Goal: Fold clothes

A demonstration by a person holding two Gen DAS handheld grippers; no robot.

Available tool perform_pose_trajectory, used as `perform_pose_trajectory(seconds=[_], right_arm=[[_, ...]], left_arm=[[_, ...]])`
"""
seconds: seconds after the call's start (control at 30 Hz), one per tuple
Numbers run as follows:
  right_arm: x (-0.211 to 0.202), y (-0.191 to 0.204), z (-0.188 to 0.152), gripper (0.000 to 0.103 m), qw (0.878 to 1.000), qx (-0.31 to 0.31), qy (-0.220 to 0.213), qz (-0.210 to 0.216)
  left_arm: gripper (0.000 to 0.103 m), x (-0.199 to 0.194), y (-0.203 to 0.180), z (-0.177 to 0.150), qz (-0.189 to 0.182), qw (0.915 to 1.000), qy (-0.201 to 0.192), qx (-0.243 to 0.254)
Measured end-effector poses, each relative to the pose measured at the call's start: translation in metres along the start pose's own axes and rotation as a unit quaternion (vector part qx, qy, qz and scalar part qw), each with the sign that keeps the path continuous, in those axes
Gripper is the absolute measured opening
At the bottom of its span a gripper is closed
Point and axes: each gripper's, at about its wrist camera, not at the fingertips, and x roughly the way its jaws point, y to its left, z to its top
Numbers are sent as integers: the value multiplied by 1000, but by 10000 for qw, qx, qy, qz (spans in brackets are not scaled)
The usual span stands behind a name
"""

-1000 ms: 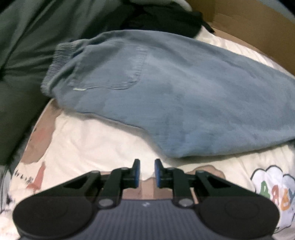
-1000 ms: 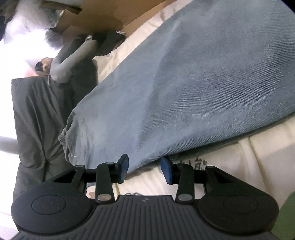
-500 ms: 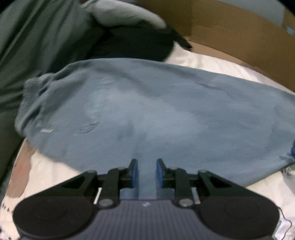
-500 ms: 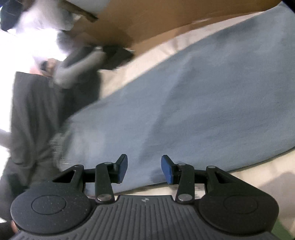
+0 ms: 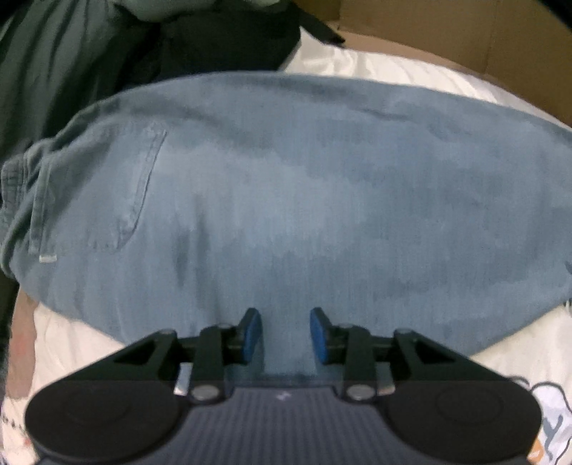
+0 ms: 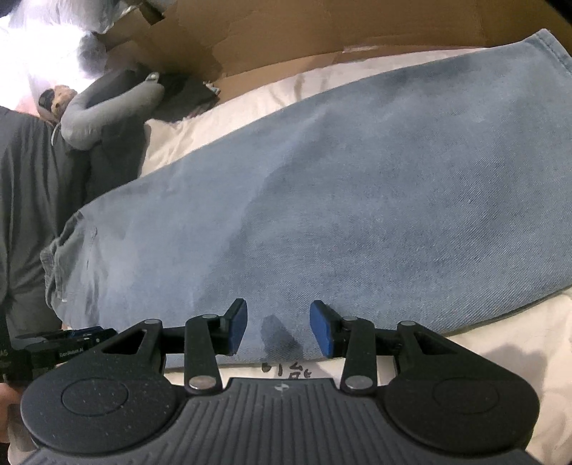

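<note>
Blue jeans [image 5: 304, 200] lie spread flat across the cream bedsheet [image 5: 411, 71], waistband and back pocket [image 5: 132, 193] out at the left end, legs running off to the right. On the far left there's a heap of dark clothes [image 5: 71, 64], and a brown cardboard panel [image 5: 447, 32] runs along the far edge. The left gripper [image 5: 285, 334] hangs over the near edge of the denim, blue pads parted with a clear gap, nothing pinched between them. Over to the right wrist view: same jeans [image 6: 357, 186], hem up at the far right by the cardboard [image 6: 286, 35], and a grey stuffed toy [image 6: 103, 114] lying on the dark clothing at the far left. The right gripper [image 6: 278, 327] sits wide open too, fingers [image 6: 323, 331] straddling the near hem of the denim, holding nothing, with black lettering on the bedsheet just below it.
</note>
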Motion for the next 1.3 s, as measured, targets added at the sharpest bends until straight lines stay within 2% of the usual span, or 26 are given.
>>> perform_pose_trajectory(seconds=[0.17, 0.27, 0.37, 0.47, 0.53, 0.67, 0.77, 0.87, 1.07, 1.17, 1.3], right_arm=[[-4, -3, 7, 46, 9997, -23, -244, -53], [-7, -2, 13, 46, 9987, -170, -434, -211], [-11, 3, 19, 46, 9956, -508, -680, -386], [-13, 3, 27, 46, 9938, -571, -847, -441], [-14, 2, 32, 47, 9931, -587, -902, -463], [-14, -2, 41, 58, 9928, -686, -881, -437], [-17, -3, 45, 63, 9914, -833, -904, -456], [-21, -2, 51, 64, 9878, -1105, -947, -547], [-20, 7, 66, 64, 9787, -1703, -952, -633], [-15, 8, 75, 64, 9768, -1835, -900, -637], [-10, 14, 85, 64, 9728, -2063, -825, -662]], left_arm=[[37, 2, 6, 20, -96, 9999, -94, 107], [40, -1, 7, 37, -25, 9995, -230, 228], [46, -5, 10, 55, -70, 9992, -309, 249], [53, -8, 8, 71, -92, 9981, -449, 420], [55, -9, 6, 79, -133, 9967, -520, 602], [64, -9, 4, 96, -135, 9953, -581, 766], [64, -8, 3, 108, -125, 9940, -633, 878], [64, -9, -3, 121, -200, 9924, -735, 969], [64, -5, -18, 142, -247, 9837, -1036, 1446], [63, 2, -26, 150, -208, 9761, -1182, 1810], [61, 15, -33, 159, -383, 9649, -1227, 2290]])
